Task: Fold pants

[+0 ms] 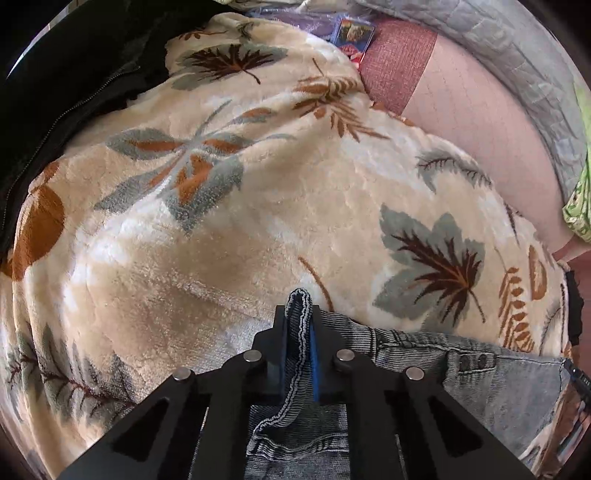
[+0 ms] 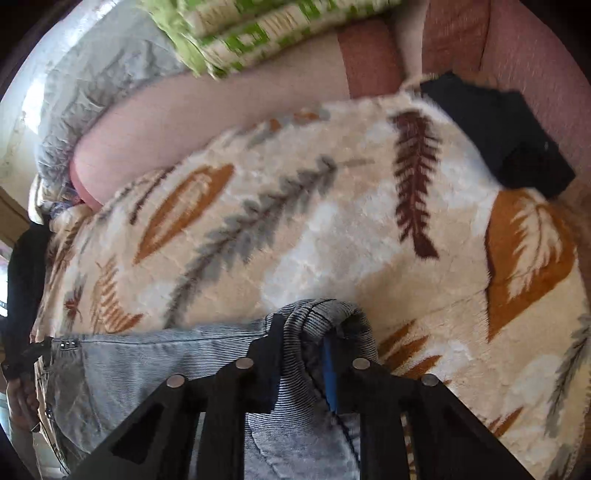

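1. The pants point(image 1: 417, 354), grey washed denim, lie bunched at the frame's bottom on a leaf-print blanket point(image 1: 258, 206).
2. The left gripper point(image 1: 298, 314) pinches a hem fold.
3. The right gripper point(image 2: 306, 325) clamps another bunched edge.

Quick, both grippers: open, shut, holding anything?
Left gripper: shut on the jeans, gripping a folded edge.
Right gripper: shut on the jeans, gripping a bunched edge.

I note a cream plush blanket point(image 1: 258, 229) with leaf prints — grey, rust, brown — covering the surface. A black zippered garment point(image 1: 74, 92) lies at its left edge. Beyond it I see a pink sheet point(image 1: 480, 129), a grey quilt point(image 1: 517, 55), and green-patterned fabric point(image 2: 258, 33).
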Demonstrator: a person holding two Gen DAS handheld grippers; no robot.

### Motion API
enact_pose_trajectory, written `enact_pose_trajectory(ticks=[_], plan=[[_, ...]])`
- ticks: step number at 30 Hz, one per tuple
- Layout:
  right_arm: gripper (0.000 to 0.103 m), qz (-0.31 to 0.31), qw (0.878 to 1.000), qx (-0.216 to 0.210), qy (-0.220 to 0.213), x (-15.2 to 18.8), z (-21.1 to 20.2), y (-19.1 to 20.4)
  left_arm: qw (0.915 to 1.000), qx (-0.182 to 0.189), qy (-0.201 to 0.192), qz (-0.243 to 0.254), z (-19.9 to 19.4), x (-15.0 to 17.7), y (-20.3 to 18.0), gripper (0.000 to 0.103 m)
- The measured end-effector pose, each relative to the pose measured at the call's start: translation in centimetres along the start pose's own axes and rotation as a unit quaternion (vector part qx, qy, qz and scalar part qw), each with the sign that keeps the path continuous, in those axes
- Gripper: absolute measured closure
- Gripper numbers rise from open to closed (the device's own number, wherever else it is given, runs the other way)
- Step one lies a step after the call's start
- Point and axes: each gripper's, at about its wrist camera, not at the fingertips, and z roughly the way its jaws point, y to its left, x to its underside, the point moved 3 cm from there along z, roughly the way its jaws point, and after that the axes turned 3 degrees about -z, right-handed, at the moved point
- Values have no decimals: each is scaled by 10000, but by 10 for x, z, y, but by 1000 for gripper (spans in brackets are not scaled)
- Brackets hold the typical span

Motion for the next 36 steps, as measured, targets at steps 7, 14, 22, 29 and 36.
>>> enact_pose_trajectory(ticks=[7, 14, 22, 29, 36], plan=[[84, 85, 9979, -290, -569, 11, -66, 6, 9966, 467, -673, 50, -68, 15, -1, 94], [84, 114, 9906, -662, -1188, 66, -161, 5, 9843, 1067, -1368, 339, -174, 67, 6, 94], [81, -205, 9877, -1165, -1025, 224, -211, -18, 9834, 1291, -1032, 753, -212, 181, 74, 94], [43, 347, 9941, -1017, -126, 311, -181, -62, 9954, 538, 314, 735, -167, 229, 138, 78], [25, 672, 9910, -1033, -523, 241, -192, -55, 9903, 257, -898, 1033, -221, 200, 95, 56]])
